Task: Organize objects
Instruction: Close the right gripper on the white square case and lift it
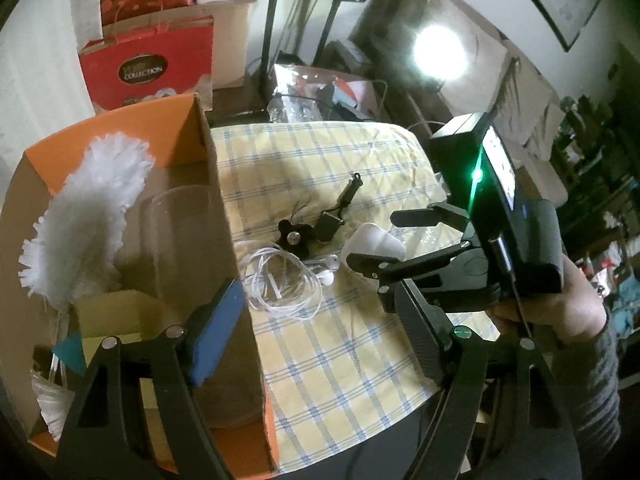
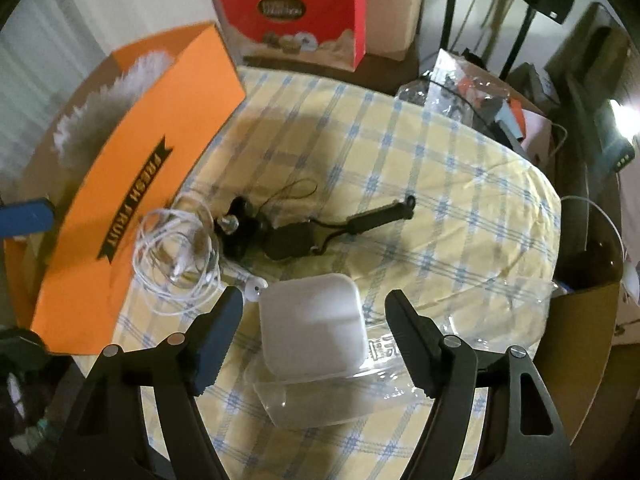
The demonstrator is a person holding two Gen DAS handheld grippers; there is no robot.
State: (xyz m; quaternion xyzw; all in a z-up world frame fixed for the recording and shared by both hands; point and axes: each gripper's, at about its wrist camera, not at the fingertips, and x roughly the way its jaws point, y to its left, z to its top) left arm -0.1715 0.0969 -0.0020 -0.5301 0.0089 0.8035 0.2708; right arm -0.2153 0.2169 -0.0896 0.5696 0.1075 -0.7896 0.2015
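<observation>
Right hand-held gripper [image 2: 314,336]: jaws apart, straddling the white case [image 2: 314,326]. Neither pad touches it; there is a clear gap on both sides. The case sits on a clear plastic tray [image 2: 320,404], which lies on the checked cloth [image 2: 440,168] over the bench.

Risk one: the tray looks slick and light. If I close off-centre, one pad meets the case first and may push it sideways along the tray, or drag the tray with it. A low finger could also catch the tray's rim.

Risk two: at 11 o'clock from the case, an earbud of the white earphones [image 2: 176,256] lies just beside my blue pad. Closing or lifting carelessly could snag that cable and haul the whole tangle along.

Further out, at 12 o'clock, a black strap piece [image 2: 292,240] and a black clip [image 2: 380,214]; well clear, I judge.

Left hand-held gripper [image 1: 316,336]: jaws apart, nothing between them, hovering at the wall of the orange box [image 1: 116,136], which holds a white duster [image 1: 88,216]. Its blue pad is close to the box wall, so a nudge could shift the box, my likely drop target. The two grippers are near each other; collision is possible.
</observation>
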